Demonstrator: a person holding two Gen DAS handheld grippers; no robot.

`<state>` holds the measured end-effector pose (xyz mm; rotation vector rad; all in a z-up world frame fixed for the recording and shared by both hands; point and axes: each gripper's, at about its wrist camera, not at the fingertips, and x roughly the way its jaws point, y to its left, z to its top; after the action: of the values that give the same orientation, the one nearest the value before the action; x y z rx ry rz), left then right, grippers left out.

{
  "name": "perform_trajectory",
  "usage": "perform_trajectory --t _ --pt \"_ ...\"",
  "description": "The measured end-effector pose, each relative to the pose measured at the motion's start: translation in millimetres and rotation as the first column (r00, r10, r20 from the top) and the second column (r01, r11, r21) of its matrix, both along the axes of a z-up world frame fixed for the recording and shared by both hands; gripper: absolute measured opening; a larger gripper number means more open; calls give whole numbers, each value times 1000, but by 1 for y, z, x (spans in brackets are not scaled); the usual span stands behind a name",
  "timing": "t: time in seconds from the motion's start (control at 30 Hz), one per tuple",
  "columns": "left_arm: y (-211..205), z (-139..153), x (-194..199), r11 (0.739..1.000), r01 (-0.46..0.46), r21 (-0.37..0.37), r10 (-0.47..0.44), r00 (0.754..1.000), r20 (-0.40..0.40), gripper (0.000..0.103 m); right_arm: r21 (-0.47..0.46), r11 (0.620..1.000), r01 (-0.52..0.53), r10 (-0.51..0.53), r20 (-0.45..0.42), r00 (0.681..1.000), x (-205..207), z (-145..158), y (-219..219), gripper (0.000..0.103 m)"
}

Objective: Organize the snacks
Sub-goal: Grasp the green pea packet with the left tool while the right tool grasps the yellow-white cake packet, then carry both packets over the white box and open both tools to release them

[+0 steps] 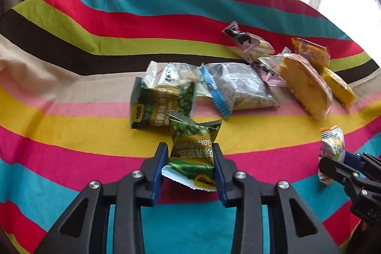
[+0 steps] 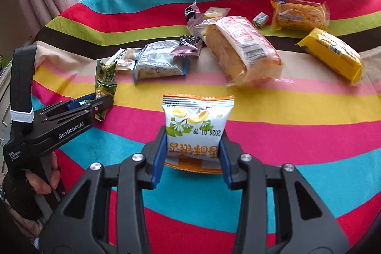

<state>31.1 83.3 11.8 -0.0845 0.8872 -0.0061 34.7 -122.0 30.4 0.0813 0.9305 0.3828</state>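
My left gripper [image 1: 190, 154] is shut on a green garlic-flavour snack packet [image 1: 194, 149], held just above the striped cloth; it also shows in the right wrist view [image 2: 106, 80]. My right gripper [image 2: 194, 146] is shut on a white and orange snack packet [image 2: 196, 129], also seen at the right of the left wrist view [image 1: 332, 146]. A second green packet [image 1: 162, 104] lies just beyond the left gripper, partly under a clear white packet [image 1: 166, 74].
A striped cloth [image 1: 95, 111] covers the table. A blue-edged seed bag [image 2: 157, 63], a wrapped sponge cake [image 2: 240, 47], a yellow packet [image 2: 333, 54], an orange biscuit pack [image 2: 298, 13], pink-black wrappers [image 2: 190, 44] and a small candy [image 2: 260, 19] lie farther back. Curtains and a bright window stand behind.
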Motion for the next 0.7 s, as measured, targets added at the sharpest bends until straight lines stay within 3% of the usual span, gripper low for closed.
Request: perform_trajectory --t 0.7 --pt "-20 14 -139 998 61 -2 -61 998 13 37 -24 998 -52 52 6 999 -80 18 10 44"
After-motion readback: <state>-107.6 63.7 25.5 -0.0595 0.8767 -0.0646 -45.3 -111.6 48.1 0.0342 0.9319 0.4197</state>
